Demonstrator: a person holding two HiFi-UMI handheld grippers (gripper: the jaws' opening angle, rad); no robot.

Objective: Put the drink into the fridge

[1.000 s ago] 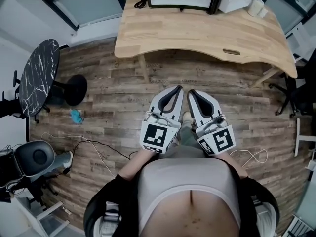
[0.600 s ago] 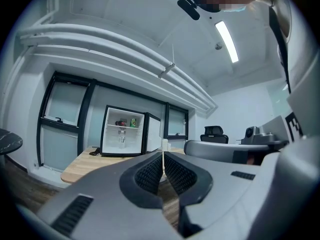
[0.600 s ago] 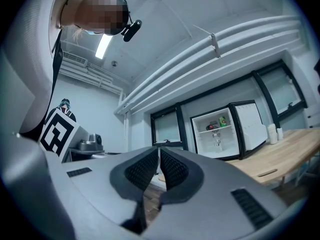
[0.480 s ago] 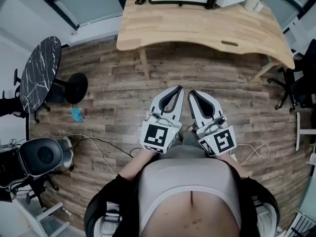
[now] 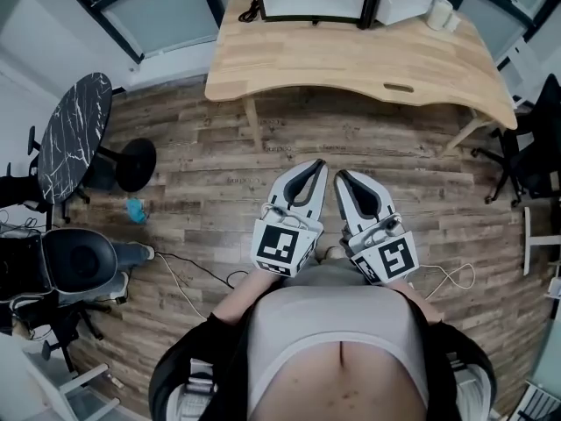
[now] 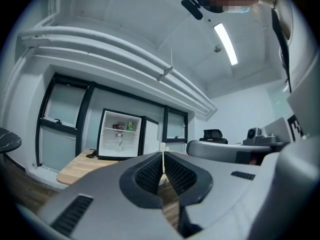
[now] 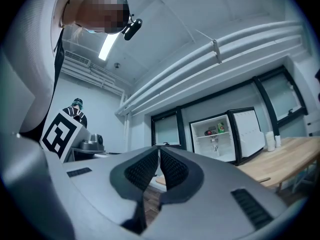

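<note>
You are holding the left gripper [image 6: 163, 154] and the right gripper [image 7: 158, 149] side by side at your waist, both pinched fully together and carrying nothing; both are pointing across the floor [image 5: 219, 174] toward the desk [image 5: 351, 60]. The fridge [image 6: 108, 146] is standing on that desk with its door swung open; a clear bottle [image 6: 118, 140] is sitting upright on its lower level, and two cans [image 6: 130, 126], one green and one dark red, are sitting on the shelf above. No drink is showing outside the fridge, so which one is yours to move I cannot tell; two small white containers [image 5: 440, 11], cups perhaps, are standing on the desk near the door. I am judging the bottle light, smooth and slightly yielding; you should be taking it gently round the middle of its body; the cans would likely be denting under a hard squeeze. No label is reading at this range; only the square black-and-white markers on the grippers are showing.
</note>
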